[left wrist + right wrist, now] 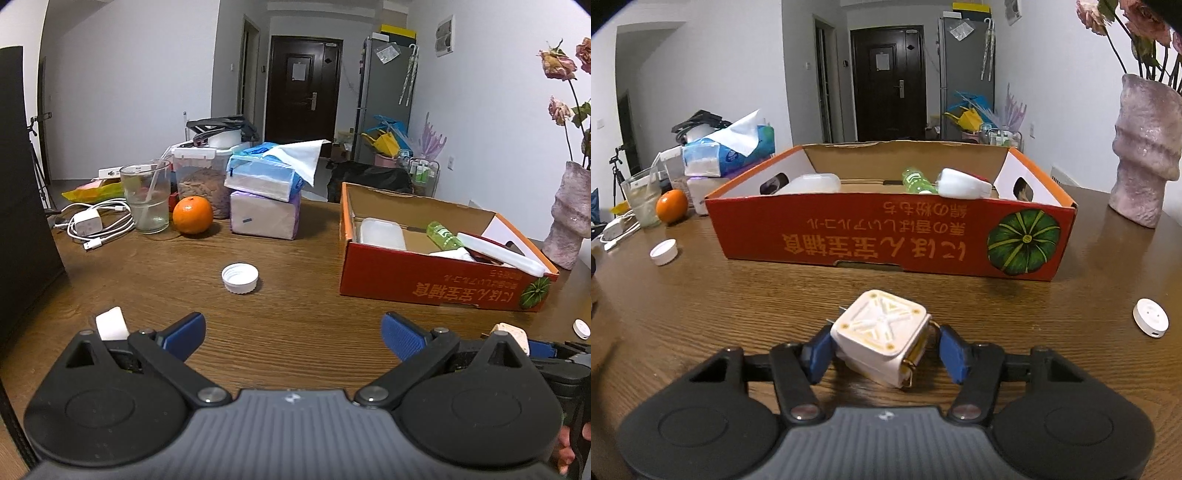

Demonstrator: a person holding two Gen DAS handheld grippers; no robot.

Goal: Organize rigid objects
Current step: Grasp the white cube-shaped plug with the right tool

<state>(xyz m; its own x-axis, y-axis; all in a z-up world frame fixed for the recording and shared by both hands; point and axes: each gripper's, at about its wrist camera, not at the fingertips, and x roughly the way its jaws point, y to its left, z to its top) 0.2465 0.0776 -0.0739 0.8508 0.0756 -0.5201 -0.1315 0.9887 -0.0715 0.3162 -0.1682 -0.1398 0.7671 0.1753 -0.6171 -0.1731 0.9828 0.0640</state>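
Two sets of tongs low over the near edge of one wooden tabletop (295,258). On the left, left tongs (293,332) spread wide and gripping nothing, pointed toward the middle of the tabletop, probably kept free for the next loose piece.

Along the far left edge, clutter unlikely to belong to the job:
- a glass (146,199) with a straw leaning inside
- an orange (192,215) just beside the glass
- a clear lidded tub (201,181) holding something brown
- two stacked tissue packs (264,206)

Nearer the middle, alone and well apart from everything, a white bottle cap (240,278), open side up. Rigid and small, so likely a candidate for sorting.

Toward the right half, an open red cardboard box (849,240) with a pumpkin print, evidently the collecting place. Already inside:
- a translucent plastic case (809,184) at the left end
- a green bottle (916,181) lying on its side
- a white and red case (964,186) leaning beside the bottle

Between that box and the near edge, right tongs (882,347) half closed around a white cube (882,332) with gold trim and small metal pins. Left pad pressed against the cube, right pad just short of its side. Cube tilted, with the grip seemingly not yet firm. Straddled this way presumably for a lift into the box straight ahead.

By the right edge, a small white disc (1150,317) lying flat, and a pink ridged vase (1145,155) with dried roses at the far right corner.
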